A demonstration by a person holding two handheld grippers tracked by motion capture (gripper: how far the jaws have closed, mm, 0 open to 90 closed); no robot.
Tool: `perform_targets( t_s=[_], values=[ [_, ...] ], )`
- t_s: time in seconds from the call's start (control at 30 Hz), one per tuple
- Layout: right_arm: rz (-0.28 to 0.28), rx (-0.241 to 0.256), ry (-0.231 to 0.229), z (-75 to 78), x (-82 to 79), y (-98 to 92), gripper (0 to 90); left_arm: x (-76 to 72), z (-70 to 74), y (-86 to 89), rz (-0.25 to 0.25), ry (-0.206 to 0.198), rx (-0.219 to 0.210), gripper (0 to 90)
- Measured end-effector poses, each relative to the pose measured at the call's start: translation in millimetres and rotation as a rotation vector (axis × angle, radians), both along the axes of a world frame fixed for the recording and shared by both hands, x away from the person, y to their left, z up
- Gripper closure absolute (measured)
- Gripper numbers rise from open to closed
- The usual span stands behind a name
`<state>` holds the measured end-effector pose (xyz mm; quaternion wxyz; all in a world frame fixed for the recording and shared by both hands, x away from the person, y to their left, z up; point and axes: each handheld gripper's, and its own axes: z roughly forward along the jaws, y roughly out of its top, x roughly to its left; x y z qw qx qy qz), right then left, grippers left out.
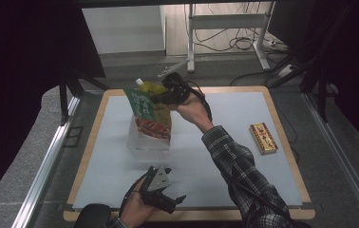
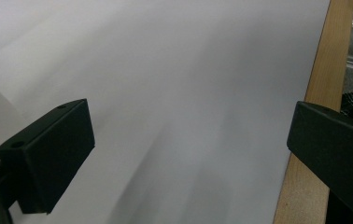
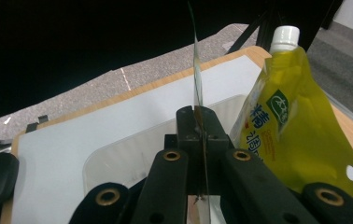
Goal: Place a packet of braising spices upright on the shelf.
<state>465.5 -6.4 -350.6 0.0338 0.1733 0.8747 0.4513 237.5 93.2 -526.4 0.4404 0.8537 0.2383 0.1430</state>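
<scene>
A clear plastic bin (image 1: 144, 145) stands on the white mat at the table's middle back. My right gripper (image 1: 167, 96) is shut on a flat green packet (image 1: 139, 102), held tilted over the bin. In the right gripper view this packet (image 3: 196, 88) shows edge-on, pinched between the shut jaws. A yellow spout pouch (image 3: 300, 140) with a white cap stands just beside it, also at the bin's back (image 1: 151, 88). A red food picture (image 1: 154, 127) shows in the bin; whether it belongs to the green packet is unclear. My left gripper (image 1: 175, 200) is open near the front edge, empty (image 2: 193, 154).
A gold and red flat box (image 1: 263, 137) lies at the mat's right side. The wooden table edge (image 2: 324, 93) runs close to my left gripper. Dark curtains, a metal rail (image 1: 44, 161) and desk legs with cables surround the table.
</scene>
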Motion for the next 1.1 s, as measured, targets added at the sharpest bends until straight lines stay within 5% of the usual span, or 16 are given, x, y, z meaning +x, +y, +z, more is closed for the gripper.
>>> perform_targets(
  t_s=[0.23, 0.63, 1.1],
  values=[
    [-0.019, -0.002, 0.0, -0.3, 2.0, -4.0, 86.5, 0.0, -0.6, -0.7, 0.0, -0.001, 0.008, 0.7],
    [-0.06, -0.014, -0.062, 3.1, 0.8, -13.2, 52.9, -0.2, -1.1, -1.6, -0.001, 0.001, 0.013, 0.7],
    [-0.115, -0.046, -0.076, -5.3, -6.9, -32.1, 33.7, 0.4, -1.5, -1.6, -0.001, 0.001, 0.02, 0.8]
  ],
)
